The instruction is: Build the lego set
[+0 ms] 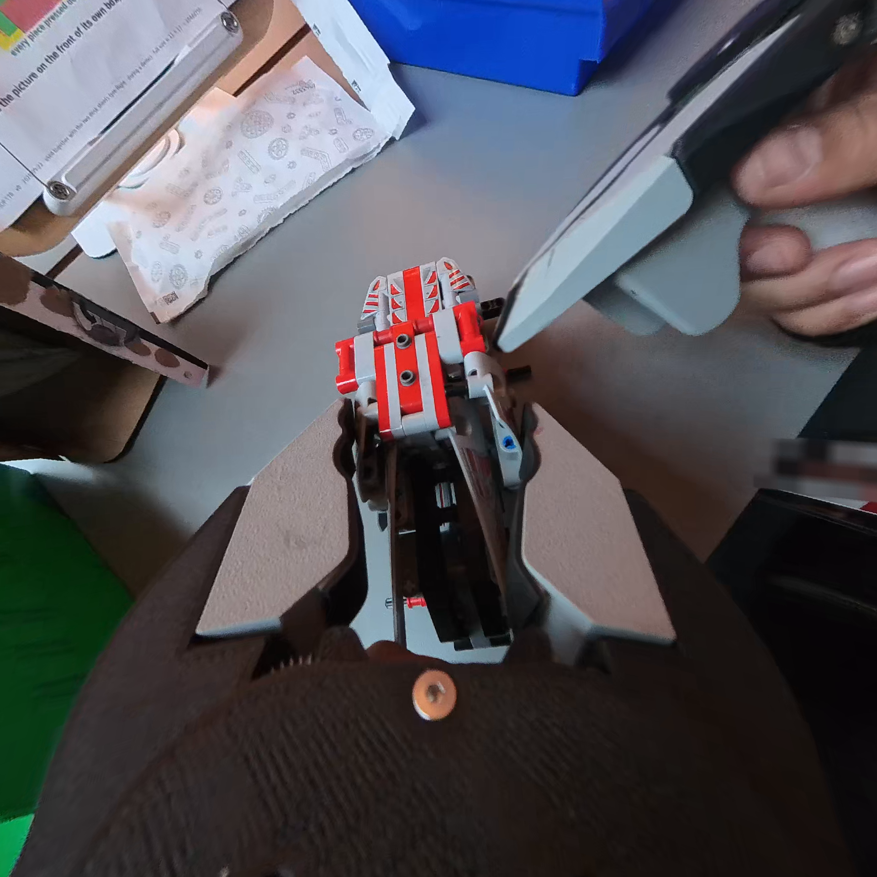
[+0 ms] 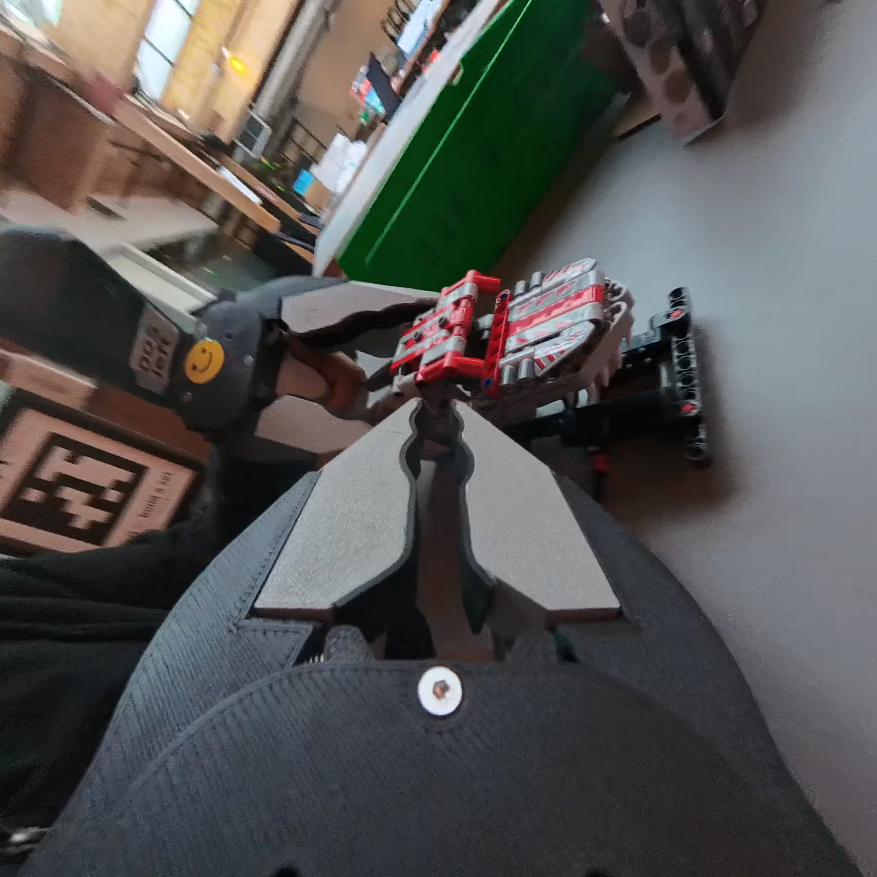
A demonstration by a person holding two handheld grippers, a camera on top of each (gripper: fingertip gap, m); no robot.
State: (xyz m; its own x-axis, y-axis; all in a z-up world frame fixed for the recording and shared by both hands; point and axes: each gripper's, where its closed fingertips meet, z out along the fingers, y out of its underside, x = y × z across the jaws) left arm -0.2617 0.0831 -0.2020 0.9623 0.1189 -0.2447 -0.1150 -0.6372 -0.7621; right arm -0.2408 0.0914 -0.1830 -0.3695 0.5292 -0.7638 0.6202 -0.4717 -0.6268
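Lego model (image 1: 413, 351): red/grey striped, w/ studs

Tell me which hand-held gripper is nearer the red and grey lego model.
Left. The left hand-held gripper is clamped around the lego model; the right hand-held gripper has its tips at the model's side.

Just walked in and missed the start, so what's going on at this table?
A person is building a red, grey and black Lego vehicle model with a handheld gripper in each hand. The left gripper is clamped on the model's sides, holding it over the grey tabletop. The right gripper has its tips nearly shut at the model's side; whether it pinches a part is unclear. A torn white parts bag and a blue plastic bin lie beyond.
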